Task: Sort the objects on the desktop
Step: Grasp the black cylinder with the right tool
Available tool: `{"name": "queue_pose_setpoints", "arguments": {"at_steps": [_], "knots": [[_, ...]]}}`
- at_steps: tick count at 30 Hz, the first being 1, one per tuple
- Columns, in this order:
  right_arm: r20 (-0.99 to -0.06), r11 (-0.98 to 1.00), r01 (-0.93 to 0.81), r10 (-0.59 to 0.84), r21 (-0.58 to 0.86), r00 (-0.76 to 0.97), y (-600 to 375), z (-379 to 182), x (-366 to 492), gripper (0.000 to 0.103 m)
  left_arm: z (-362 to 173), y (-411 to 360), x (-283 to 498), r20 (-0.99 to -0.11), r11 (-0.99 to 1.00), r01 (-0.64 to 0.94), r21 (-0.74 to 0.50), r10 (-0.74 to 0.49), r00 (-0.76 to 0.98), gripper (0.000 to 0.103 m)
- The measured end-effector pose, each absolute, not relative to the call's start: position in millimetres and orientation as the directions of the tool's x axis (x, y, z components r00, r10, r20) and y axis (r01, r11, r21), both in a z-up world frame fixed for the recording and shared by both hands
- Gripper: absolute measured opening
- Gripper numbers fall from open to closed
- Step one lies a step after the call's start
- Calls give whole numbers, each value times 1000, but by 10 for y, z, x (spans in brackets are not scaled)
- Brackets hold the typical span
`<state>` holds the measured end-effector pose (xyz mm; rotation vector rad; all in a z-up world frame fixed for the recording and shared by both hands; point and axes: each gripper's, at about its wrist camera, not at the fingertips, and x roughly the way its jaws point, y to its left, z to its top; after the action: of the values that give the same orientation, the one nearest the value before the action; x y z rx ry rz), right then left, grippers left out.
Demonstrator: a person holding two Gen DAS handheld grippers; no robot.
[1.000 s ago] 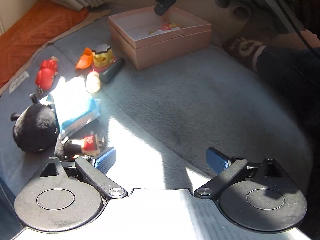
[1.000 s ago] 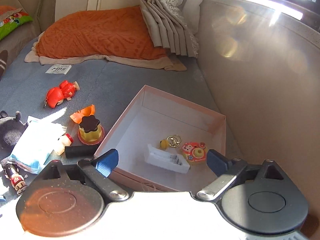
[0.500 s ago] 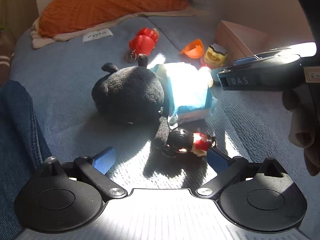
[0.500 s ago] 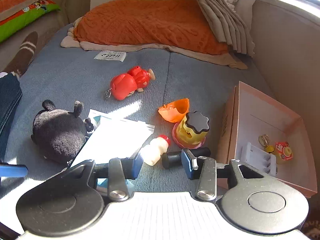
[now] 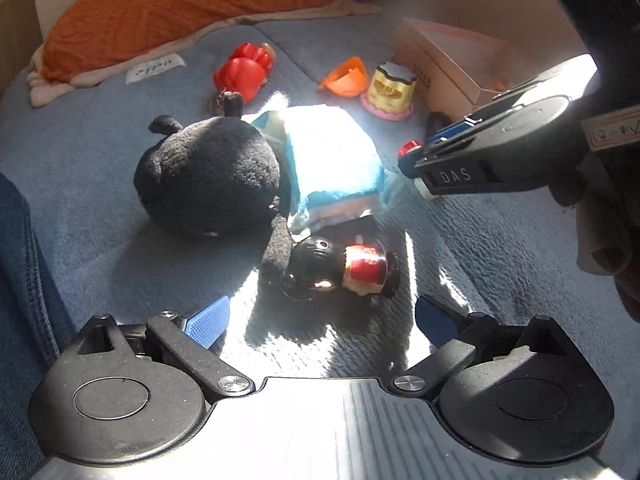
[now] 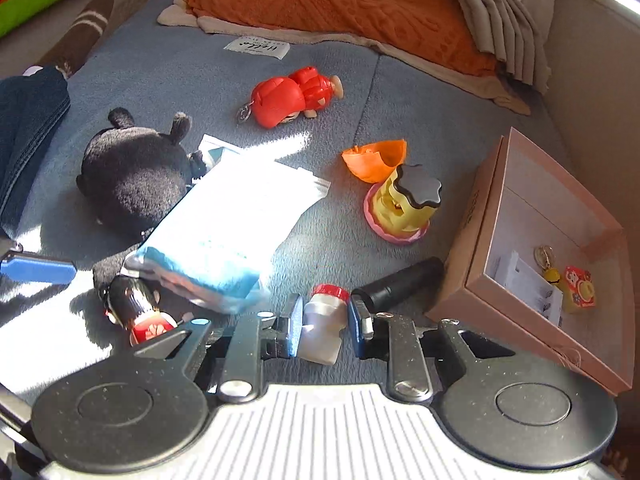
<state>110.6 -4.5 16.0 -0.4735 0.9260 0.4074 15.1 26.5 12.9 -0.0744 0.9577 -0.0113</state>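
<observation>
White plastic with a red cap, the bottle [image 6: 322, 326] lies on the blue blanket [image 6: 328, 92] and sits between the pads of the right gripper [image 6: 322, 330], whose jaws have just been closing and are now clenched on its body. The grip looks low on the bottle, near its base, with the cap pointing away from the camera. To do this step well, I would lift straight up first, since the black cylinder [image 6: 398, 284] lies just beside the bottle on the right and the tissue pack [image 6: 224, 232] is close on the left; a sideways drag could knock either. Then carry it right to the pink box [image 6: 476, 216], clear its near wall, and let go low over a bare part of the floor, away from the keychain [image 6: 550, 266] and white tray [image 6: 528, 284] already inside. The smooth round body may slip or swivel, so keep the wrist steady.

The left gripper [image 5: 320, 320] is released, its jaws wide on either side of the doll [image 5: 340, 270], not touching it.
</observation>
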Motion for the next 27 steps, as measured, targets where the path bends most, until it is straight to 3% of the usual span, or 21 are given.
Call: {"name": "queue_pose_setpoints", "arguments": {"at_steps": [8,17,19,22,27], "knots": [[-783,761,-527,41,-378,620,-396,156,699,24,107,201,153,-824,999,-4,-45,-35,566,102],[-776,821,-419,-45,-388,630,-786,110,777,24,74,205,167,-832,999,-6,-36,-26,555,102],[-753,836,-365,-85,-411,653,-825,122,822,28,70,193,168,-832,1000,-3,-31,-24,554,102],[-772,900,-331,-11,-285,636,-835,239,908,35,69,187,169,-832,1000,-4,-29,-22,554,102],[-796,964,-265,163,3,583,-567,363,1120,35,57,168,176,-833,1000,1,-13,-12,553,102]]}}
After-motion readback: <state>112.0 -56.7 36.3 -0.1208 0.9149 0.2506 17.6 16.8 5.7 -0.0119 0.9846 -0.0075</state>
